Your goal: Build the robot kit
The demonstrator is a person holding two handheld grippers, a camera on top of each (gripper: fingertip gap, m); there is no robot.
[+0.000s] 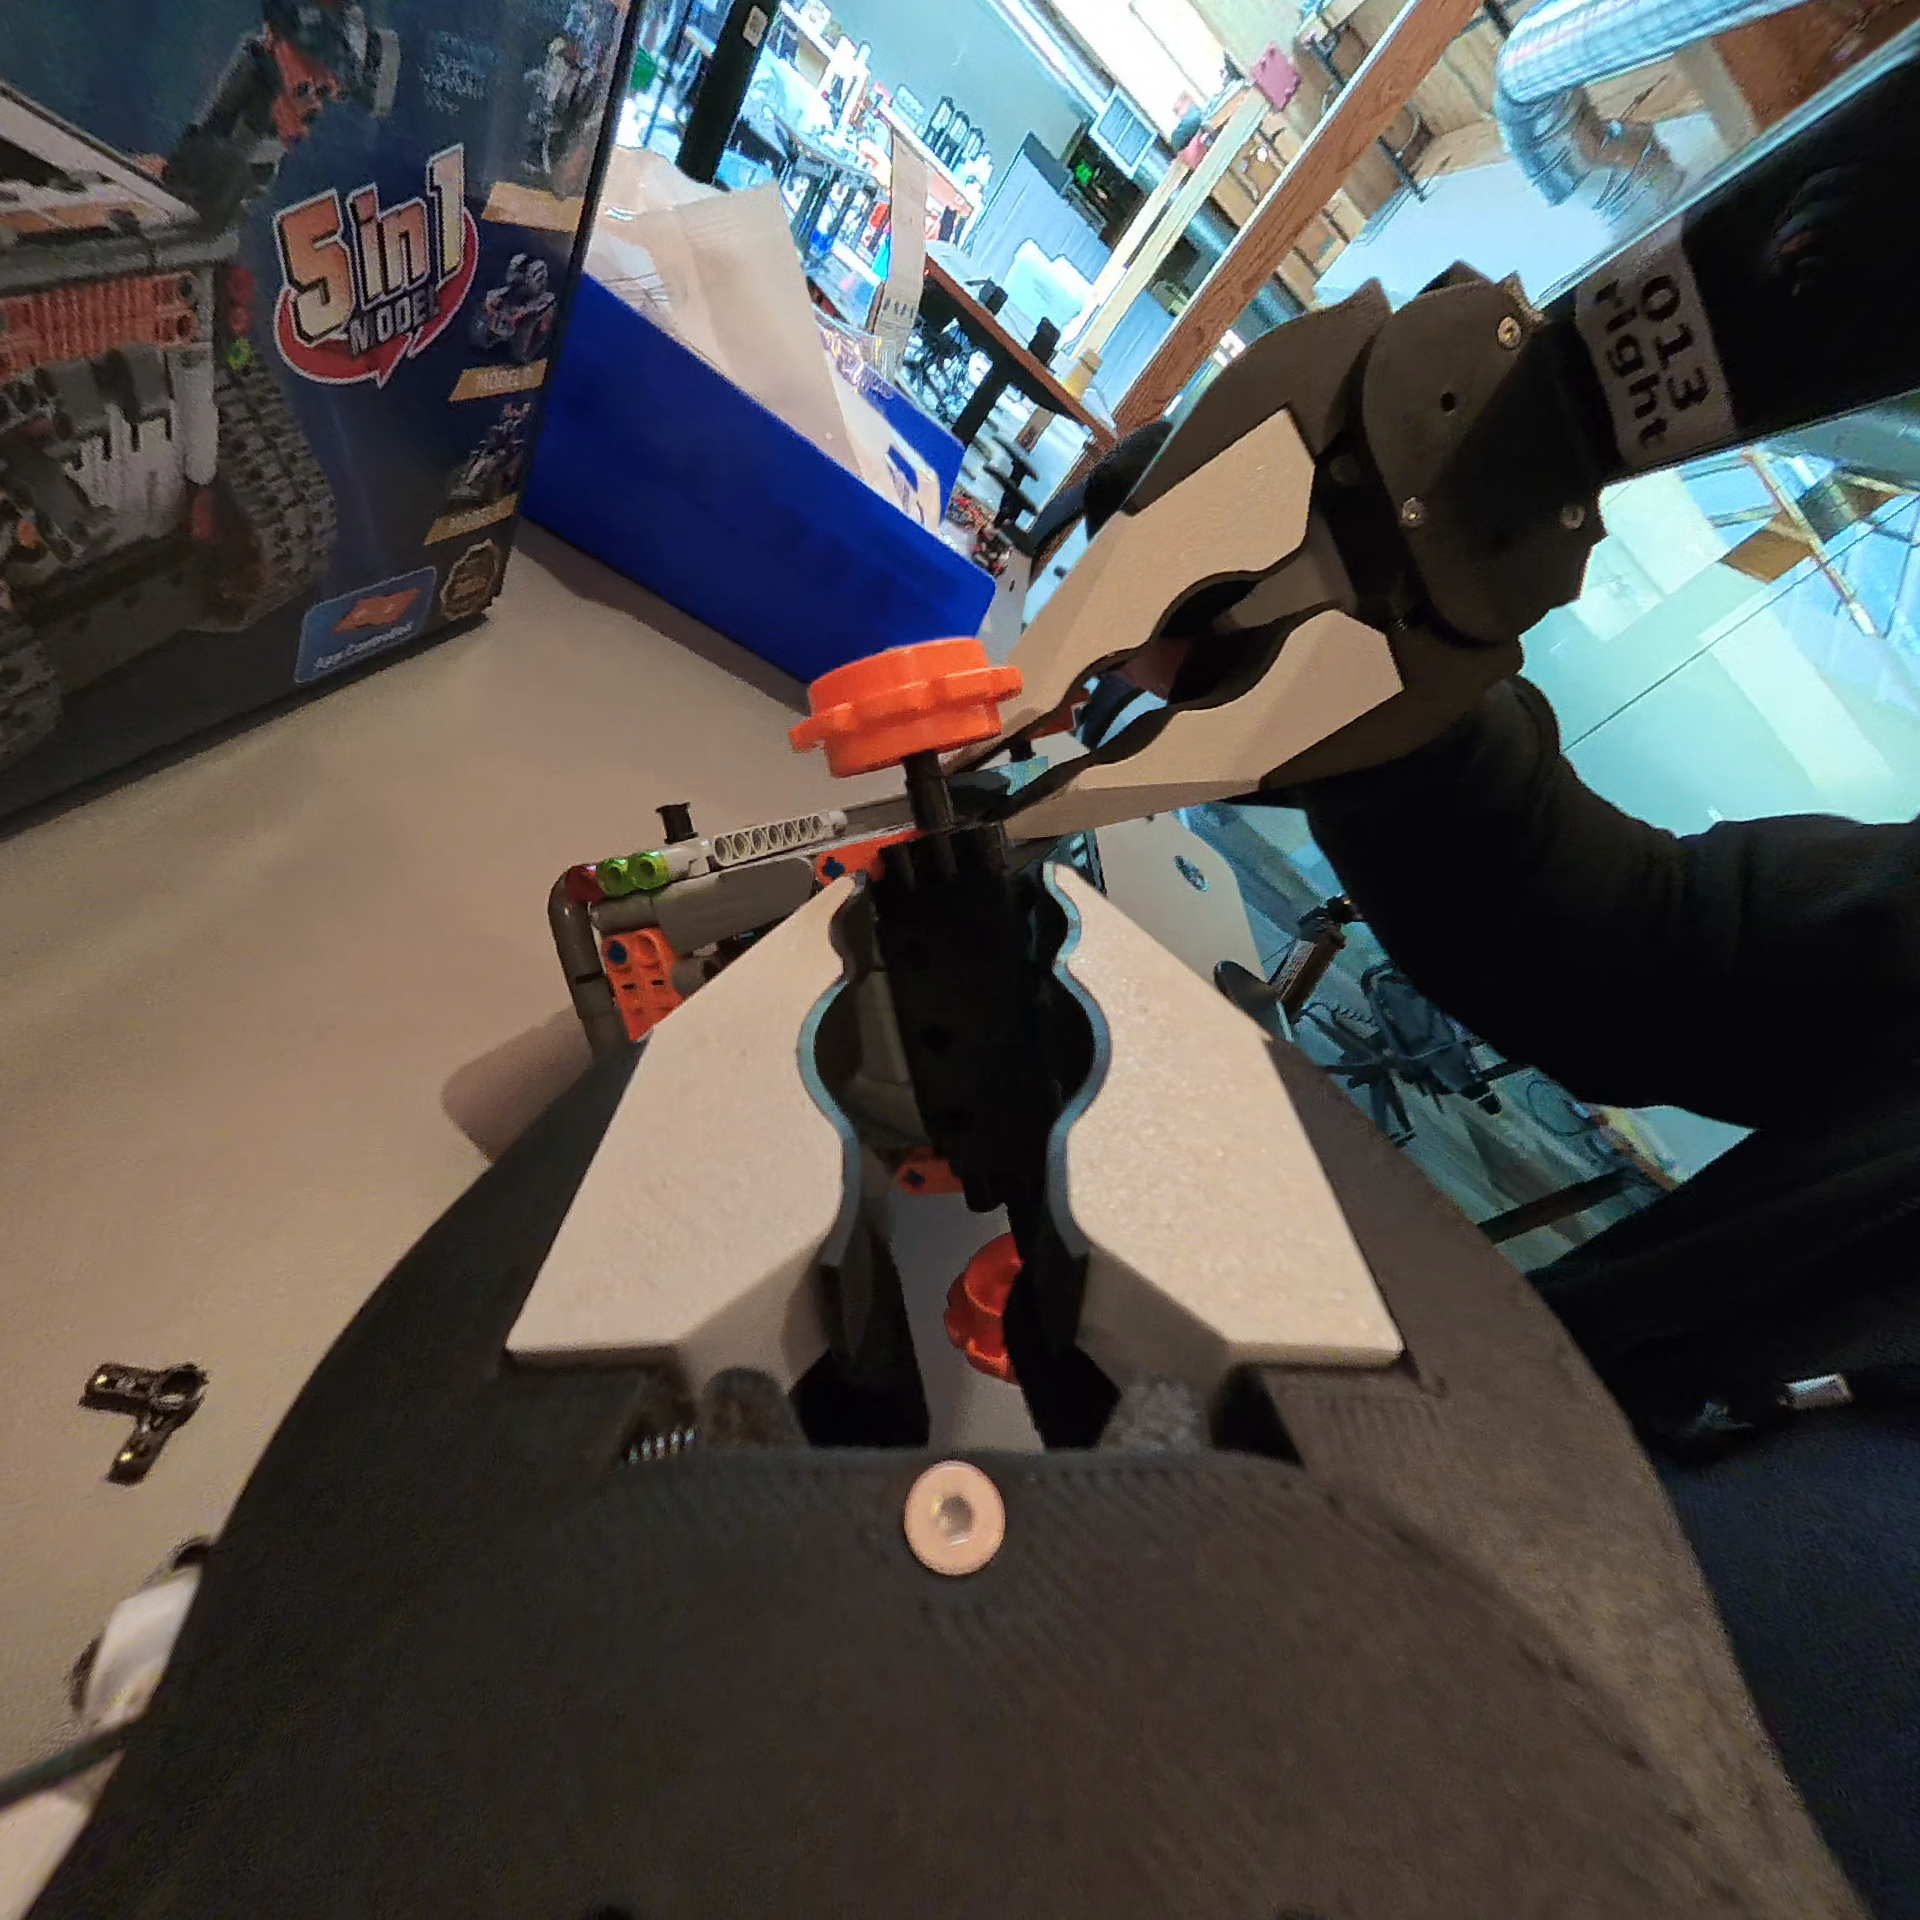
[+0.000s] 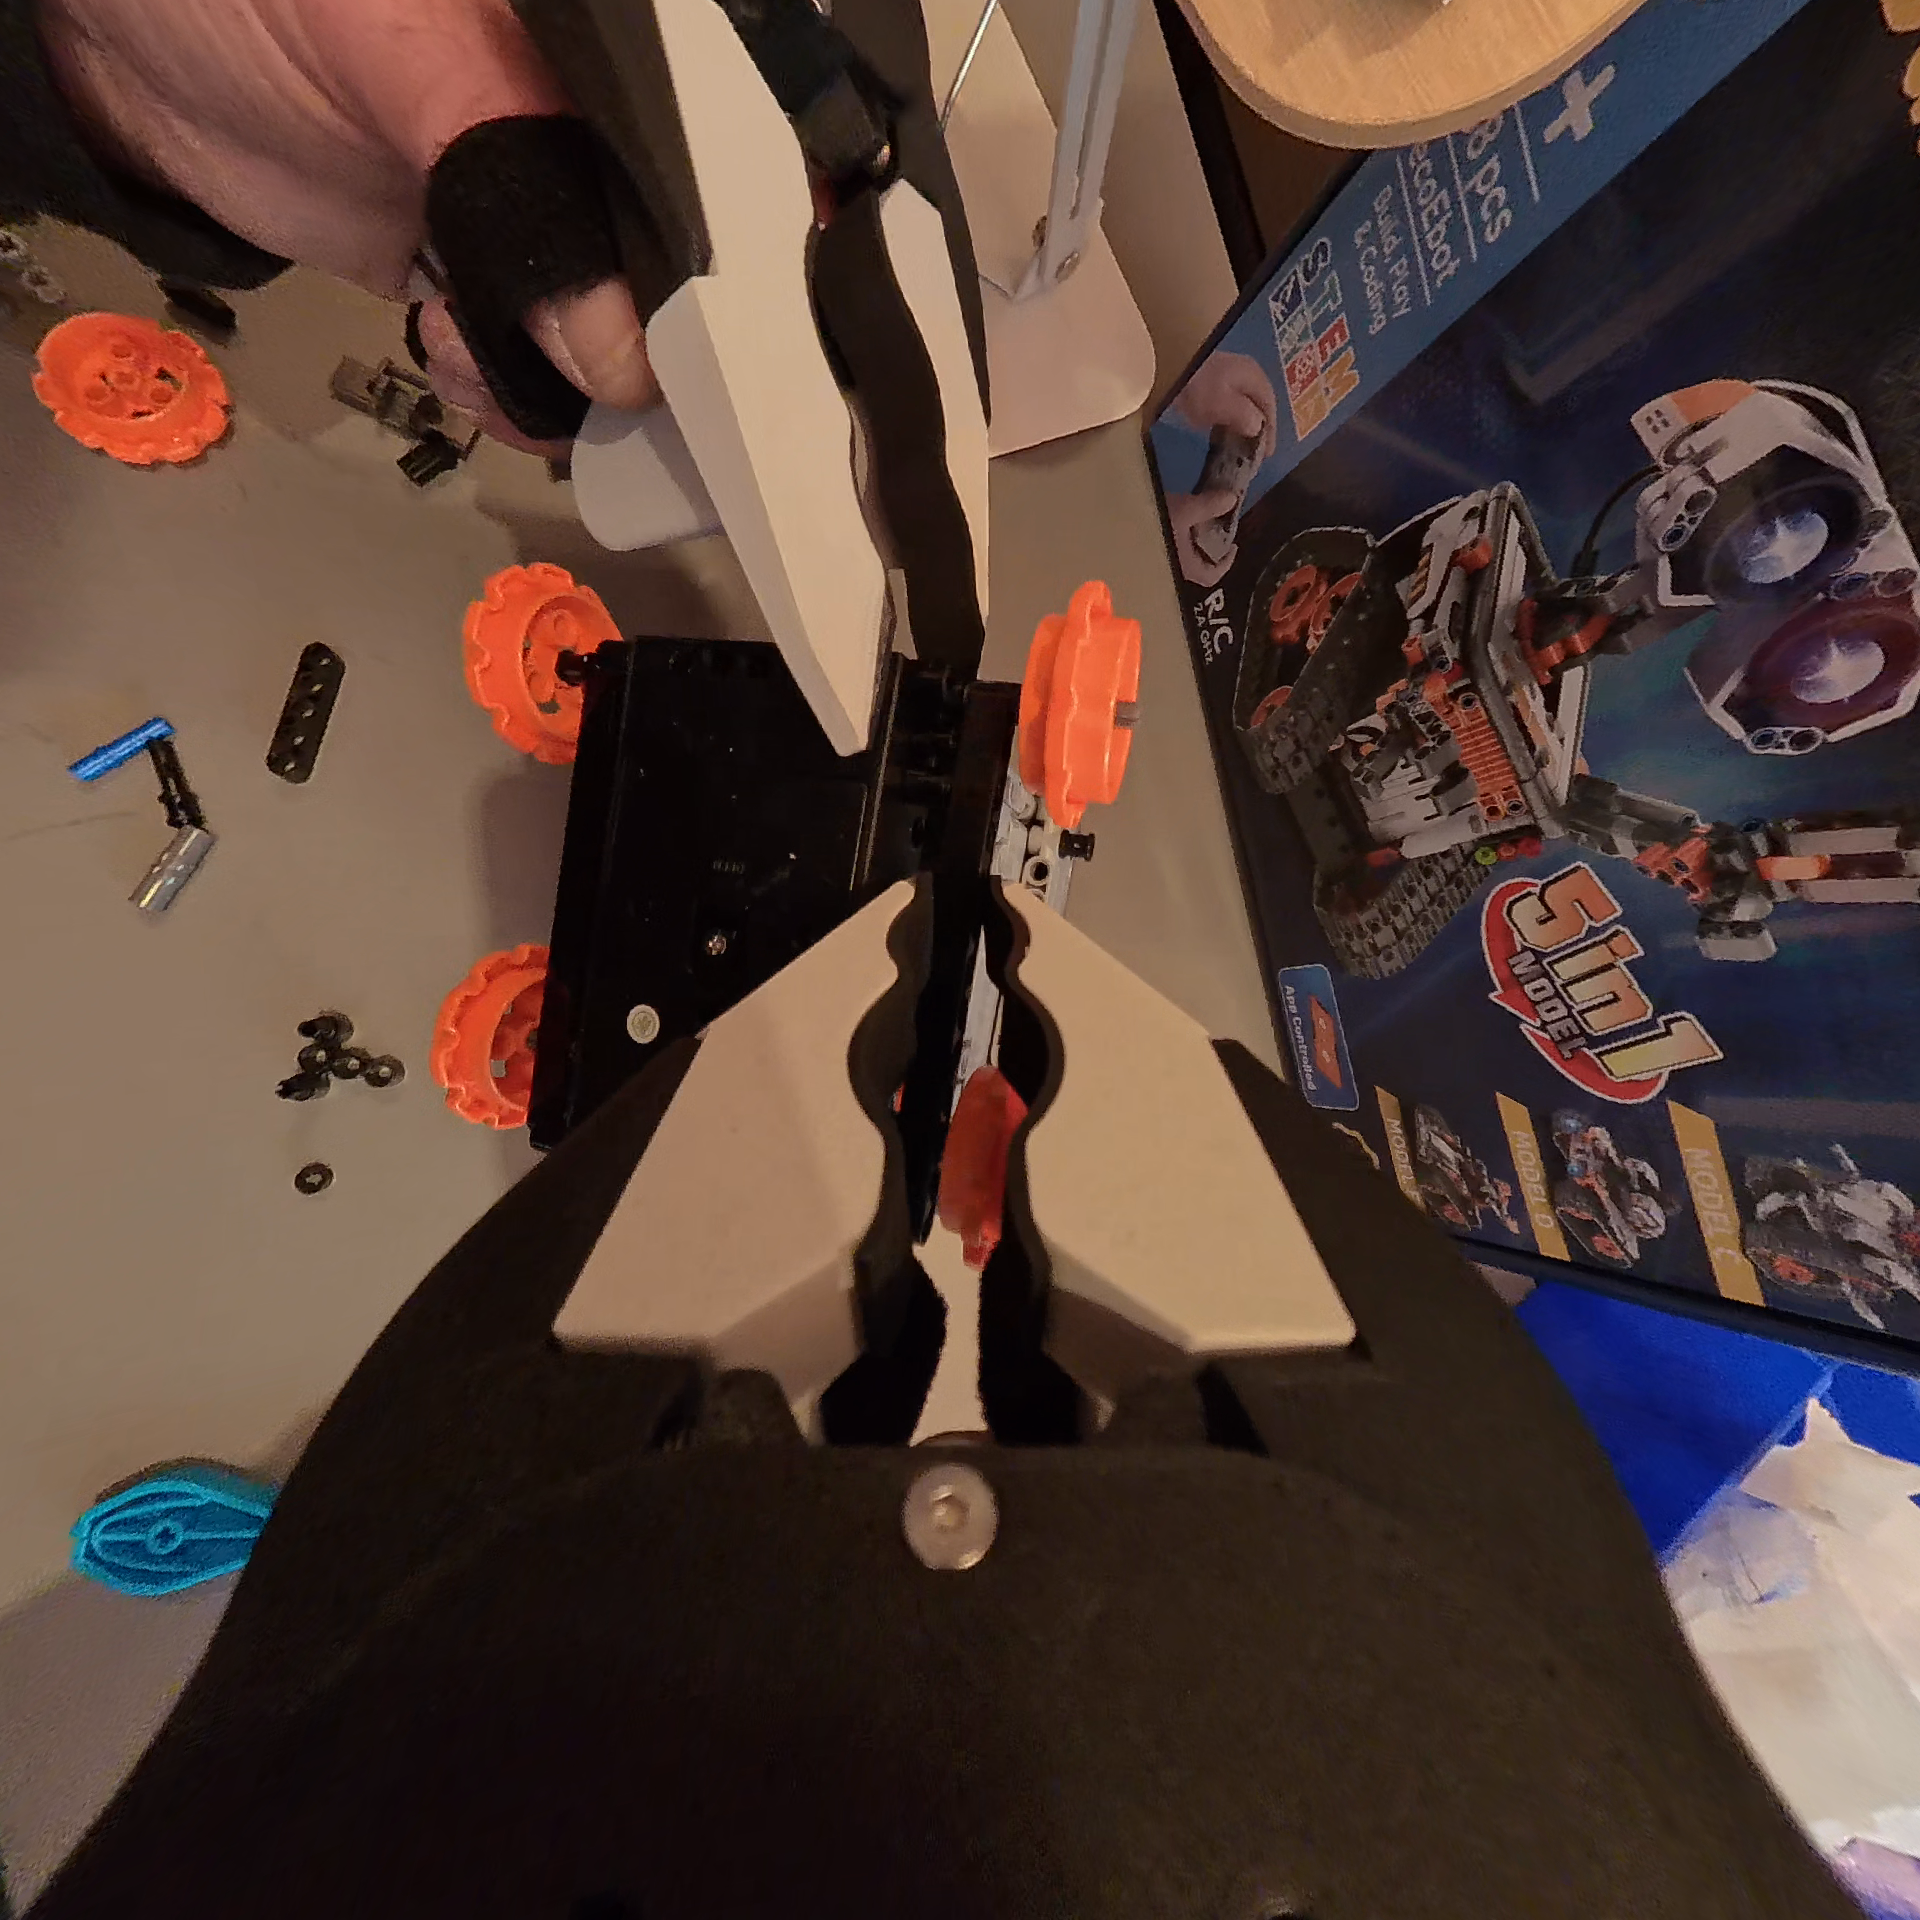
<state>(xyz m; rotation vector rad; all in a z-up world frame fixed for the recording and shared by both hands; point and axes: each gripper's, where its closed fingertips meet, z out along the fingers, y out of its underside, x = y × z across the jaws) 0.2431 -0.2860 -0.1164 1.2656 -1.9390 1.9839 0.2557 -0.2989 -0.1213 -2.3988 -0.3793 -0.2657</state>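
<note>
Black and orange brick-built vehicle (image 2: 717, 831) resting on the tabletop (image 2: 208, 1299), gripped from two sides at once. Left gripper (image 1: 954, 914) nearly closed, jaws pinching the black upright frame (image 1: 951, 997) straight ahead. Right gripper (image 2: 954, 914) reaching in from the opposite side — jaws narrowed onto the same thin black side beam, long axis running dead along the fingers, both grippers equally close. Orange toothed wheel (image 2: 1081, 701) standing on its axle just beyond the tips, two more (image 2: 535, 660) on the far flank. Loose pins and a spare orange wheel (image 2: 125, 387) scattered well apart — blue printed box (image 2: 1558, 779) just beside.
</note>
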